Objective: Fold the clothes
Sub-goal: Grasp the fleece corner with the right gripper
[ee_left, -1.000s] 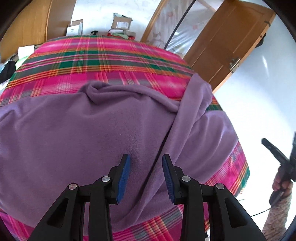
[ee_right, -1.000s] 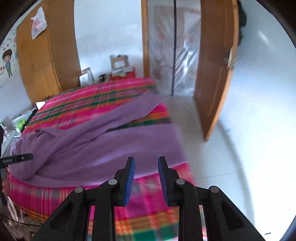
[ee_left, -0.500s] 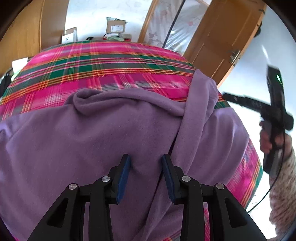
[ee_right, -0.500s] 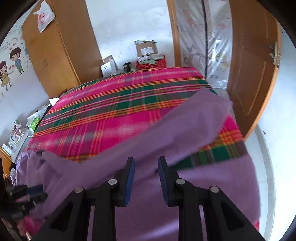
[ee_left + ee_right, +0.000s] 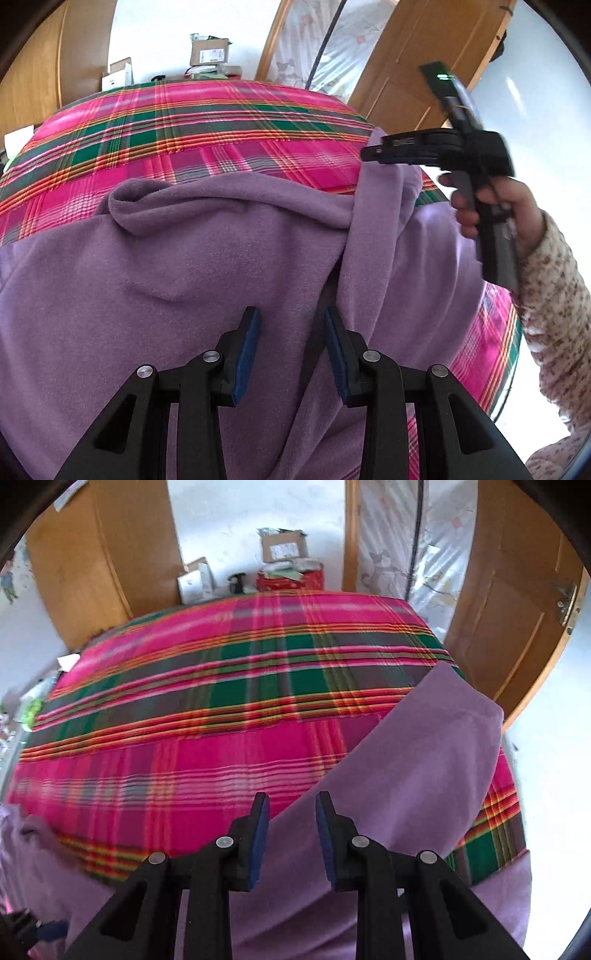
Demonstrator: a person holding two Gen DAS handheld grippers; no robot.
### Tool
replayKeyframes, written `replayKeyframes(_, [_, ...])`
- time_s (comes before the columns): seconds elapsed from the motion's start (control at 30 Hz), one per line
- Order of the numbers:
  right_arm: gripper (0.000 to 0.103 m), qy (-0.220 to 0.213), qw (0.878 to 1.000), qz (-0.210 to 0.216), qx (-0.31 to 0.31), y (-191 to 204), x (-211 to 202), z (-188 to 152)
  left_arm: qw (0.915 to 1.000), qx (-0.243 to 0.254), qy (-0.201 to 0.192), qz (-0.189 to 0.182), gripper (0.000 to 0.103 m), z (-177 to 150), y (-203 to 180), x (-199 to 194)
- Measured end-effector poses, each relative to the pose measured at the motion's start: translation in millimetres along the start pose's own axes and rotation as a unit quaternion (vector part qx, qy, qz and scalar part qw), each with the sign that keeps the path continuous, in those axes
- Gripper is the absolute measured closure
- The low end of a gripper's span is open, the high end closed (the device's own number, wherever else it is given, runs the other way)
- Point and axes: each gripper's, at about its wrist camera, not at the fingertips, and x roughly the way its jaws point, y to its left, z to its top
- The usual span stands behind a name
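bedroom with white walls, wooden wardrobe at the back left, open wooden door at the right, plastic-sheeted doorway between. beyond the far edge of the bed: cardboard box, red box, white carton. spread over the bed, a pink, green and orange plaid cover. on it, along the near edge, a purple fleece garment, soft and matte, collar rolled into a thick fold toward the middle of the bed, one long sleeve running flat and diagonal toward the far right corner, cuff end just short of that edge. left gripper over the garment's body beside the sleeve's fold, blue pads parted, nothing between them, fabric below; contact with the cloth hard to tell. right gripper above the lower part of the sleeve, pads parted a little less, gripping nothing. seen from the left wrist, a hand in a speckled sleeve holding that right gripper over the sleeve's cuff near the right edge of the bed.
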Motion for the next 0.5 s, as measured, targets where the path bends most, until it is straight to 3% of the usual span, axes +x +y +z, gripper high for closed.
replayKeyframes(0.13, [0.077,0.026,0.999,-0.016,0.017,-4.3,16.9,0.5,0.9999,0.009,-0.002,-0.009,0.066,-0.5,-4.3,-4.0])
replayKeyframes(0.5, [0.077,0.033,0.998,-0.048,0.030,-2.8,22.5,4.1,0.9996,0.025,-0.010,-0.012,0.066,-6.7,-13.4,-10.7])
